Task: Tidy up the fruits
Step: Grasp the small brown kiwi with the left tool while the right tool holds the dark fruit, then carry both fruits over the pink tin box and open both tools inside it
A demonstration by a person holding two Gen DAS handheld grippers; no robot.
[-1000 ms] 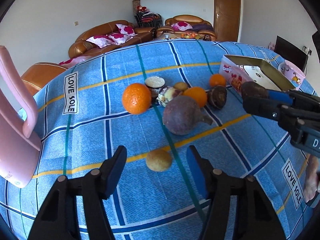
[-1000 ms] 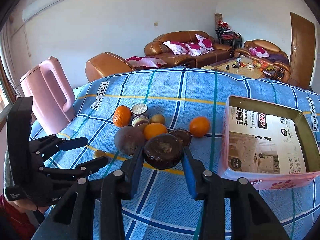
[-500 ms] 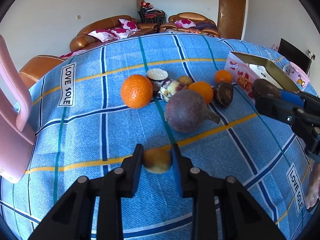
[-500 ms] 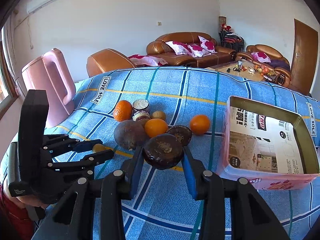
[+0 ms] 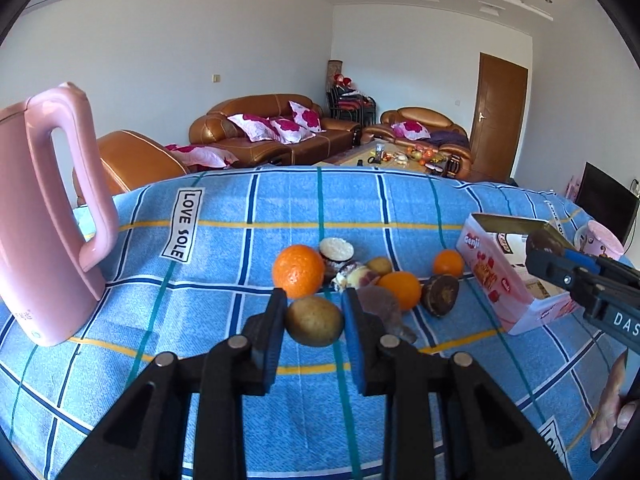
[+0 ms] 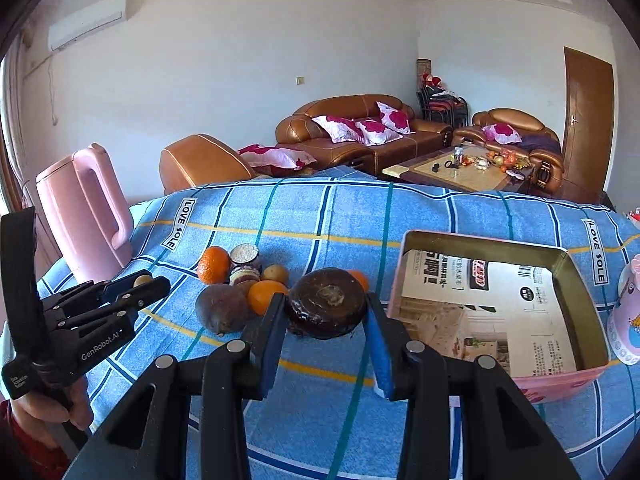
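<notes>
My left gripper [image 5: 315, 312] is shut on a small yellow-brown fruit [image 5: 315, 321] and holds it lifted above the blue checked cloth [image 5: 224, 248]. My right gripper [image 6: 326, 312] is shut on a dark brown round fruit [image 6: 327, 307], held above the cloth just left of the open pink box [image 6: 500, 312]. A cluster of fruit lies mid-table: a big orange [image 5: 298, 271], a second orange [image 5: 401, 290], a small orange [image 5: 449, 263], a purple fruit [image 6: 221, 309], a halved dark fruit [image 5: 440, 294] and a small yellow fruit [image 5: 379, 266].
A pink kettle [image 5: 44, 216] stands at the left edge of the table. A pink cup [image 6: 628, 320] stands right of the box. The box [image 5: 508, 276] is lined with printed paper and holds no fruit. Sofas and a coffee table lie beyond the table.
My left gripper closed on the small yellow-brown fruit and lifted it off the cloth. My right gripper kept hold of the dark fruit and rose a little.
</notes>
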